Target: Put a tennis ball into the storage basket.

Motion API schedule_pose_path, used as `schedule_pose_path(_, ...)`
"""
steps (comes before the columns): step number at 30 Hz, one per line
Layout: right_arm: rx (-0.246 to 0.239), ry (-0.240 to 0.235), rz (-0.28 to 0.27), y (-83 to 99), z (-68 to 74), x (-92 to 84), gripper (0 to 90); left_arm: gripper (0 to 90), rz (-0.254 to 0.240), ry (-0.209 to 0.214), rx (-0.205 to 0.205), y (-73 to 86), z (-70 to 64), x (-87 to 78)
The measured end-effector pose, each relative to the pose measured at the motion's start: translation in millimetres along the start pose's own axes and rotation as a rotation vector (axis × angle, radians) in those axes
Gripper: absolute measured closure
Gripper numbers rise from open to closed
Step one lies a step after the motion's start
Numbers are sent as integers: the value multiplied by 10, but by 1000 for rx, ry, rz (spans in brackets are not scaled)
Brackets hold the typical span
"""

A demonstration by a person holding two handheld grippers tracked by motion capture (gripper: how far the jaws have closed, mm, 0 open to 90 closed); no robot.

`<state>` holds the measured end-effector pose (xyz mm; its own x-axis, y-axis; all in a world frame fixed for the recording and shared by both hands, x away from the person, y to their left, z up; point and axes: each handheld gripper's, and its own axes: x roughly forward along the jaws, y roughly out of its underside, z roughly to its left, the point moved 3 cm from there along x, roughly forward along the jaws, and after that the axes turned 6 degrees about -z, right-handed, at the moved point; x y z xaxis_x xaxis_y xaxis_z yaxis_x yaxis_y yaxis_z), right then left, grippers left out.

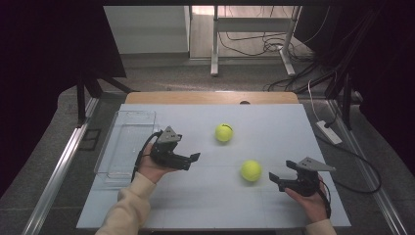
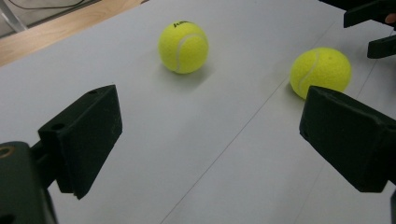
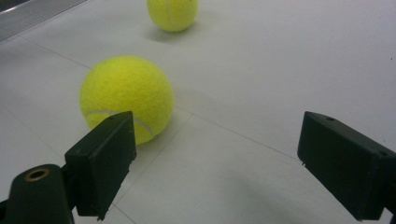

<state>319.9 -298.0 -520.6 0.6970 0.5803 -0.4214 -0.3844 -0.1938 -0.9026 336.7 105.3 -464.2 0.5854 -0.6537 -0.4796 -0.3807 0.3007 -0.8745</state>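
Two yellow tennis balls lie on the white table top [image 1: 205, 196]. The far ball [image 1: 224, 132] [image 2: 183, 46] [image 3: 172, 13] rests near the table's middle. The near ball [image 1: 251, 170] [image 2: 320, 71] [image 3: 126, 98] lies to its right and closer to me. My left gripper [image 1: 192, 161] [image 2: 210, 135] is open and empty, left of both balls and pointing toward them. My right gripper [image 1: 280, 170] [image 3: 219, 158] is open and empty too, just right of the near ball, which sits ahead of its left jaw.
A clear plastic tray [image 1: 110, 169] stands at the table's left edge, beside my left hand. Past the table's wooden far edge [image 1: 210, 98] are desk legs and cables on the floor. A white power strip [image 1: 329, 132] lies off the right side.
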Motion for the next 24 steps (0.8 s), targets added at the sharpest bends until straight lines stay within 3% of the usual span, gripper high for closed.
schedule_pose_path(24,-3,1,3,5,-4,6,117,68,3,20,6,-111,17,188)
